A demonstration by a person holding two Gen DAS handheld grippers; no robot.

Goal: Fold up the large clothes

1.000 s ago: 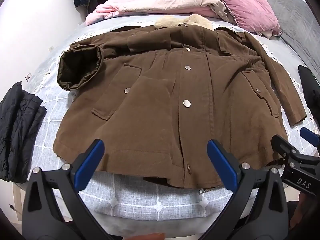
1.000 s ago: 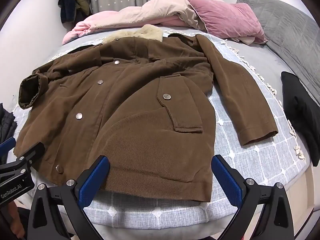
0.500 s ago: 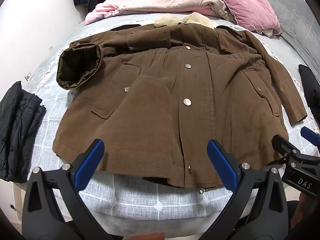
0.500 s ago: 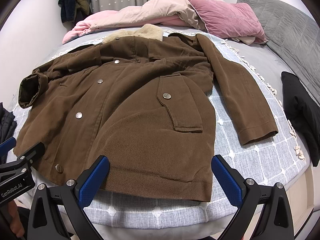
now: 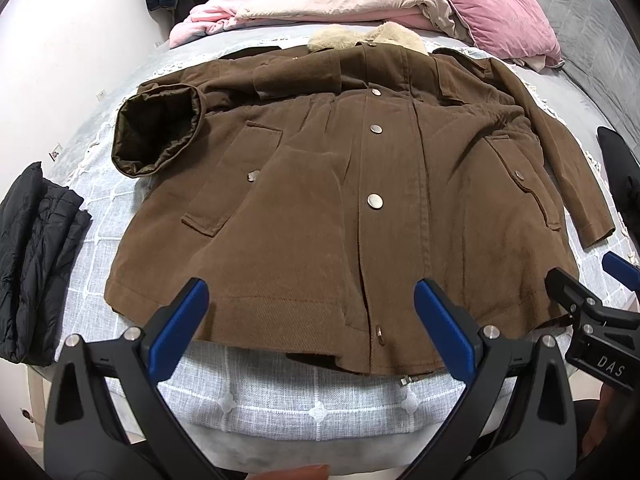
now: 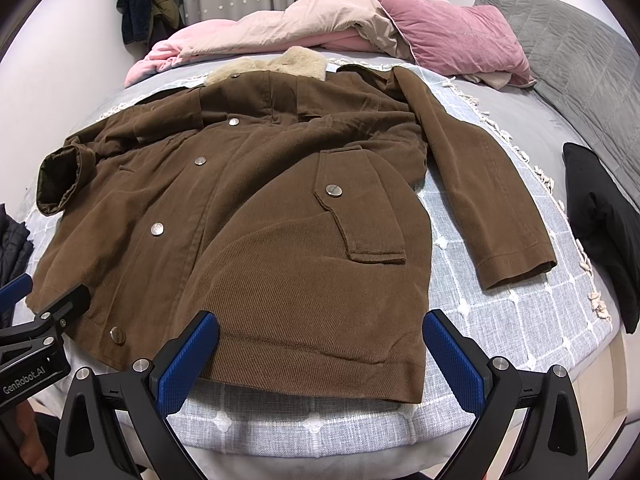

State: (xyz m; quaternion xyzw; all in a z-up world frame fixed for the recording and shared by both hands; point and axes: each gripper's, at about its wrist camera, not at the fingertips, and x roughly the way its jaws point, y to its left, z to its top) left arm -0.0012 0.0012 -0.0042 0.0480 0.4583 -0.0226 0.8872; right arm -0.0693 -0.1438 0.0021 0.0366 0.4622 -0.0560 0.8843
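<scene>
A large brown coat (image 5: 320, 208) with a beige fur collar (image 5: 368, 38) lies buttoned, front up, spread on the bed; it also shows in the right wrist view (image 6: 248, 220). Its left sleeve cuff (image 5: 156, 132) is rolled open; its right sleeve (image 6: 492, 200) lies straight beside the body. My left gripper (image 5: 310, 312) is open and empty, just short of the hem near its left part. My right gripper (image 6: 320, 344) is open and empty, just short of the hem's right part. Each gripper shows at the edge of the other's view.
A folded black quilted garment (image 5: 32, 256) lies at the bed's left edge. Another black garment (image 6: 600, 224) lies at the right edge. Pink and beige bedding (image 5: 340, 0), a pink pillow (image 6: 452, 36) and a grey blanket (image 6: 572, 52) fill the far side. The bed's near edge (image 5: 312, 412) is below the hem.
Both grippers have eased slightly forward toward the coat's hem. The coat has not moved and both grippers stay open.
</scene>
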